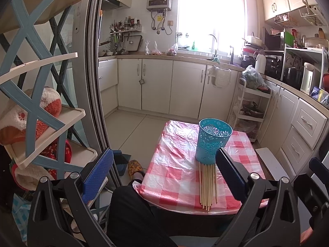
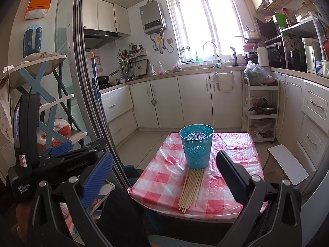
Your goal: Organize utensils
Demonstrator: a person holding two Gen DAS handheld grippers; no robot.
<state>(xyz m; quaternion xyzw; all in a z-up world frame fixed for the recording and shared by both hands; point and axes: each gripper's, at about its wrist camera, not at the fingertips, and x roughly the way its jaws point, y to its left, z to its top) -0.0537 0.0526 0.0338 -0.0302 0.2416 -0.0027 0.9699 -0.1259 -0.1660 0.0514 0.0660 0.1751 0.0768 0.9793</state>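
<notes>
Teal plastic, pierced with flower cut-outs: tall round utensil cup (image 2: 196, 146) upright on the red-and-white checked plastic tablecloth (image 2: 234, 193). Pale wooden chopsticks (image 2: 191, 188) bundled flat at its 6 o'clock, tips touching the cup's base (probably laid near for short lifts into it). None inside yet, judging by the empty rim. Left gripper (image 1: 164, 178) spread wide, holding nothing. Right gripper (image 2: 164, 178) likewise agape and empty, held back from the table's near edge.
</notes>
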